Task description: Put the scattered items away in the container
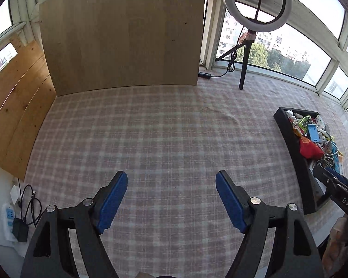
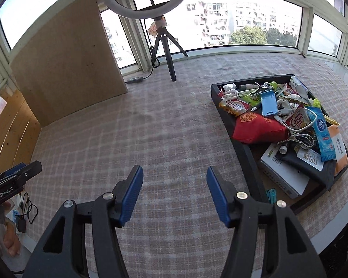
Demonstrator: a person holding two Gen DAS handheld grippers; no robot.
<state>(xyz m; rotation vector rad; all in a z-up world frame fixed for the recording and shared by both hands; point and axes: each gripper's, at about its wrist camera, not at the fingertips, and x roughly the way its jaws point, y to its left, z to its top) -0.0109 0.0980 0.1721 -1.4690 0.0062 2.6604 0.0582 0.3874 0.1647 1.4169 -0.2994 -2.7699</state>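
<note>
**Checked cloth bare, tray heaped**

Woven pink-and-white checked tablecloth (image 2: 164, 125) lies flat. Rectangular black plastic tray (image 2: 243, 153) at its right holds crinkled packets. Left gripper (image 1: 171, 199) and right gripper (image 2: 175, 192), ribbed blue pads, gape empty over cloth

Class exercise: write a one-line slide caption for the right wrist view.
Open right gripper hovers empty over the plaid tablecloth, beside a black tray heaped with small items.
</note>
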